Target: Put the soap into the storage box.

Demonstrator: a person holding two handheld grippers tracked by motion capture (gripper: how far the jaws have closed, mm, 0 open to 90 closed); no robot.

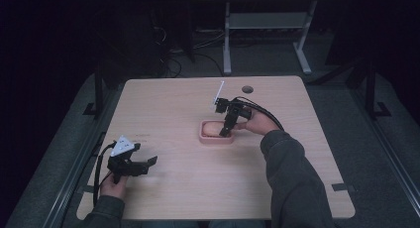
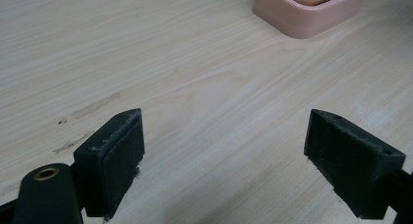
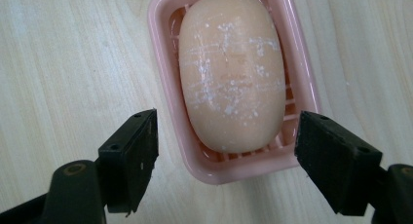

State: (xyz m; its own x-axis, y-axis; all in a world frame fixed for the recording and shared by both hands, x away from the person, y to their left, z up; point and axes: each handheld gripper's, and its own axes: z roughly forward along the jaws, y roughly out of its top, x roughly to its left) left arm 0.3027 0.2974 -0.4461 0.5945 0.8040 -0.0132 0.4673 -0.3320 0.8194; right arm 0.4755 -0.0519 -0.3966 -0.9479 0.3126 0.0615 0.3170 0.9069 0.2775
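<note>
Soap (image 3: pixel 231 70) in pink dish (image 3: pixel 160 63), table (image 1: pixel 168 109) beneath.

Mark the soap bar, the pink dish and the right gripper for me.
Oval peach soap bar (image 3: pixel 231 73), right gripper view, middle of its top face.
Pink plastic soap dish (image 3: pixel 158 53), right gripper view, left rim.
Right gripper (image 3: pixel 226 158), right gripper view, midway between its open jaws.

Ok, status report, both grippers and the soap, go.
Right gripper open, jaws straddling the near end of the pink soap dish. Soap bar lying in the dish, ungripped. Left gripper open over bare table. Nothing in the way.
</note>
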